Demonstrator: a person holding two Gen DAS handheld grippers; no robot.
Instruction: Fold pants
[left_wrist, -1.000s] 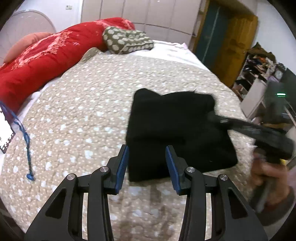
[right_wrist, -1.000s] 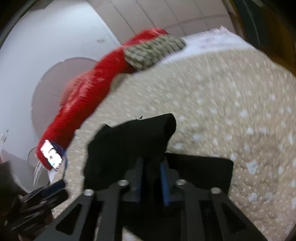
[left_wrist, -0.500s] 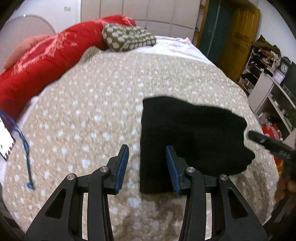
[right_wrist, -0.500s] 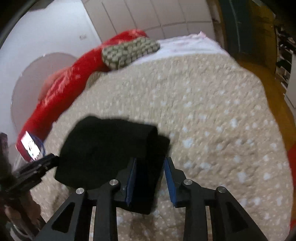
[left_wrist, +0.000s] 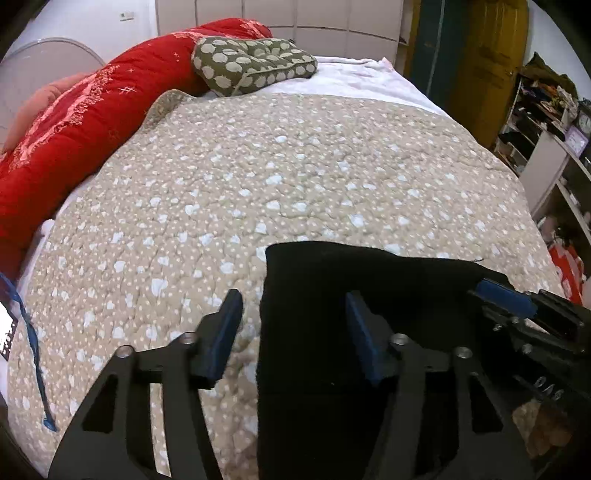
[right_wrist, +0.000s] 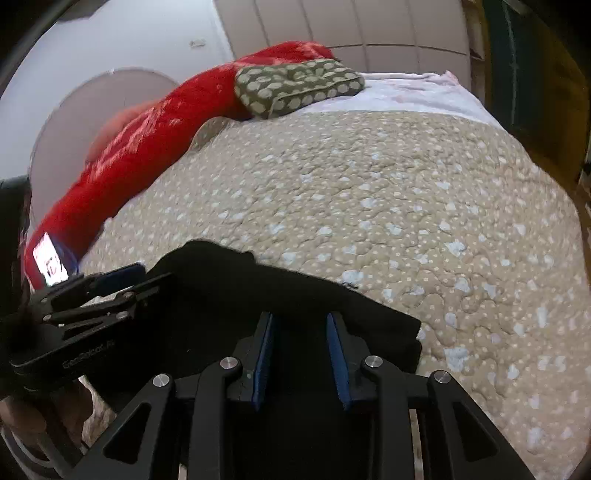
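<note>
The black pants (left_wrist: 332, 295) lie folded into a flat block on the beige spotted quilt (left_wrist: 258, 177), near its front edge. My left gripper (left_wrist: 291, 310) is open, its jaws straddling the block's left edge just above the cloth. My right gripper (right_wrist: 301, 336) is open and empty, low over the right part of the pants (right_wrist: 295, 291). It also shows in the left wrist view (left_wrist: 506, 295) at the block's right side. The left gripper shows in the right wrist view (right_wrist: 110, 280).
A red duvet (left_wrist: 74, 129) and an olive spotted pillow (left_wrist: 251, 62) lie along the far left of the bed. A blue cord (left_wrist: 33, 347) lies at the left edge. Shelves (left_wrist: 546, 122) and a yellow door (left_wrist: 484, 55) stand to the right.
My right gripper let go of the pants' fold, which dropped flat. Both grippers came closer and lower over the folded block, and the left jaws opened wider.
</note>
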